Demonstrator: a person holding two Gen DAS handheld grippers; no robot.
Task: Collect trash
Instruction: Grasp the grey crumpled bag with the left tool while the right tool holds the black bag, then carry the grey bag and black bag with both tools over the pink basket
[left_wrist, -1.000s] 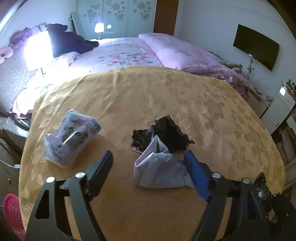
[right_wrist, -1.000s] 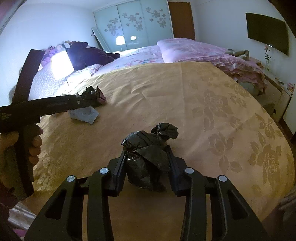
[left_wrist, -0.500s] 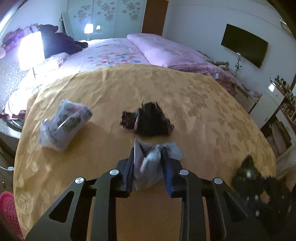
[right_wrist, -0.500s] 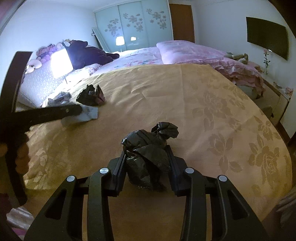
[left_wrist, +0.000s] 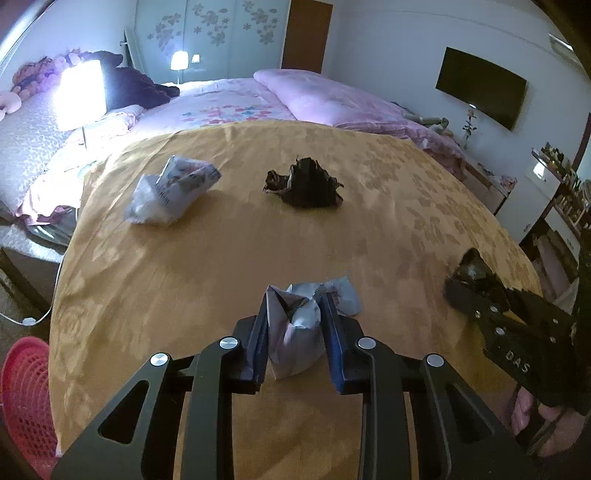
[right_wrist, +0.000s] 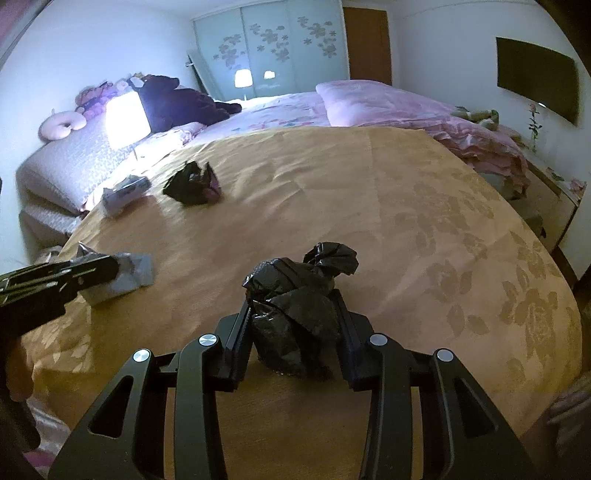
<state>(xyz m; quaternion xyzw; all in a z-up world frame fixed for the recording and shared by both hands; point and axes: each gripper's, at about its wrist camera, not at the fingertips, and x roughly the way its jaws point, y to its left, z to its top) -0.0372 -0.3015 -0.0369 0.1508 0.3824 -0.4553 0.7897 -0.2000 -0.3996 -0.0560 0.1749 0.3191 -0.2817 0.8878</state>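
Note:
My left gripper (left_wrist: 295, 314) is shut on a crumpled pale blue-white wrapper (left_wrist: 299, 325) and holds it over the near part of the gold tablecloth (left_wrist: 221, 258). My right gripper (right_wrist: 291, 317) is shut on a knotted black plastic bag (right_wrist: 295, 306); it also shows at the right edge of the left wrist view (left_wrist: 476, 280). On the cloth farther off lie a white printed bag (left_wrist: 173, 192) and a dark crumpled wrapper (left_wrist: 306, 182), which also shows in the right wrist view (right_wrist: 194, 182).
A red mesh basket (left_wrist: 26, 398) stands on the floor at the lower left. A bed with pink bedding (left_wrist: 314, 99) lies behind the table. A bright lamp (left_wrist: 81, 92) stands at the back left. A TV (left_wrist: 480, 86) hangs on the right wall.
My left gripper closed on the pale wrapper and pulled it back toward the near edge, away from the dark wrapper. The right gripper kept hold of the black bag.

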